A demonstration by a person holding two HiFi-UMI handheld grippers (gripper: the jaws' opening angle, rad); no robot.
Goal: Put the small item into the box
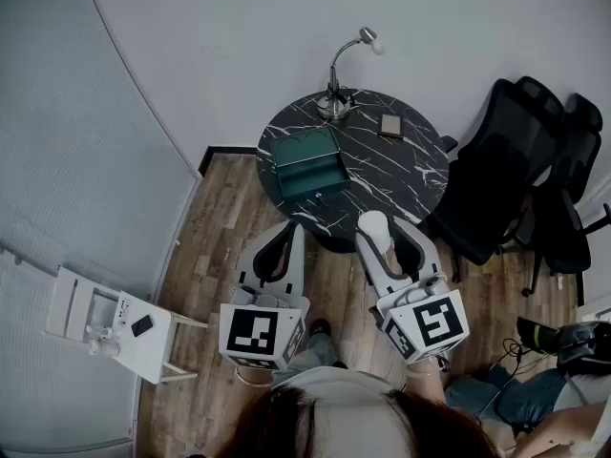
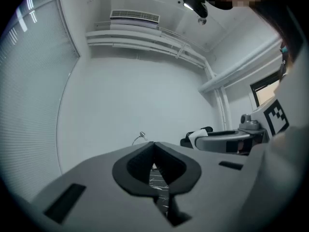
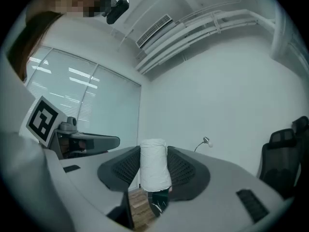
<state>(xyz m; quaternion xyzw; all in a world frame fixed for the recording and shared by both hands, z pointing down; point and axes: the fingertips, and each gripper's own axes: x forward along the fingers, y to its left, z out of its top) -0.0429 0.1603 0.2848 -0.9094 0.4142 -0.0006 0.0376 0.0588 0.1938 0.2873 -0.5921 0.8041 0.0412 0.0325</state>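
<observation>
An open green box (image 1: 307, 163) sits on the near left part of a round black marble table (image 1: 406, 175). My right gripper (image 1: 384, 237) hovers over the floor just short of the table's near edge, shut on an upright white cylinder (image 1: 374, 228). In the right gripper view the cylinder (image 3: 153, 164) stands between the ribbed pads (image 3: 183, 168), which press on both of its sides. My left gripper (image 1: 293, 230) is beside it on the left, held short of the box. Its jaws meet at the tips with nothing between them (image 2: 154, 146).
A desk lamp (image 1: 336, 93) stands at the table's far edge, and a small brown flat item (image 1: 391, 125) lies to its right. Black office chairs (image 1: 511, 175) crowd the table's right side. A white stand (image 1: 105, 324) is at the lower left, by the wall.
</observation>
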